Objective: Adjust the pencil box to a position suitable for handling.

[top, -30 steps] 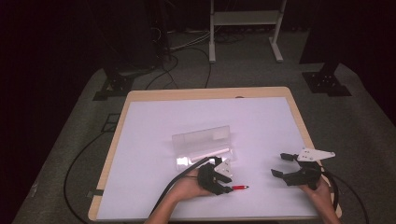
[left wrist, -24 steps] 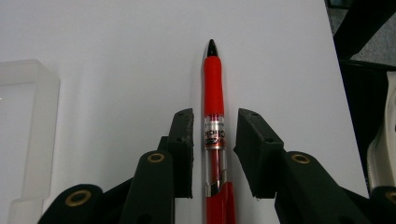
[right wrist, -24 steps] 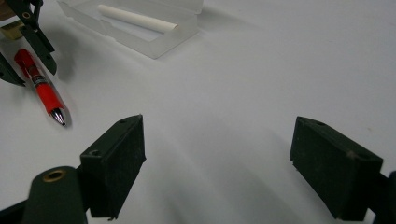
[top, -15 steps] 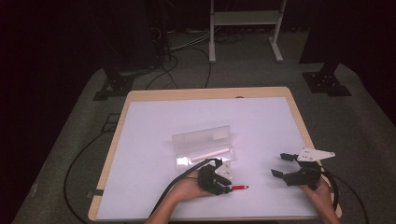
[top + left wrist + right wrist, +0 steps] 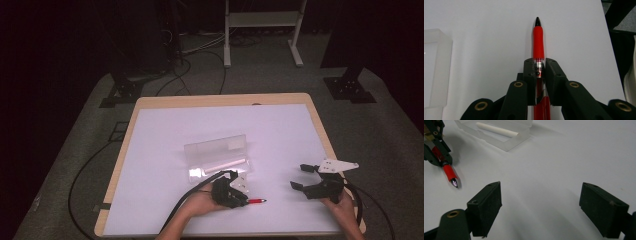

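A red pen (image 5: 538, 40) with a black tip lies on the white table (image 5: 165, 130), pointing right in the high view. My left gripper (image 5: 539, 67) has just been closing and its pads now press the pen's clear barrel from both sides. From above, the left gripper (image 5: 243, 200) sits near the front edge with the pen (image 5: 256, 201) sticking out of it. My right gripper (image 5: 299, 176) rests farther right, open and holding nothing. In its own view the right gripper (image 5: 541, 212) looks across at the pen (image 5: 449, 173).
An open clear plastic case (image 5: 217, 155) lies just behind the left gripper, with a white stick (image 5: 227, 164) inside. The case (image 5: 499, 135) and the stick (image 5: 496, 130) are also in the right gripper view. Black cables trail off the table's front edge.
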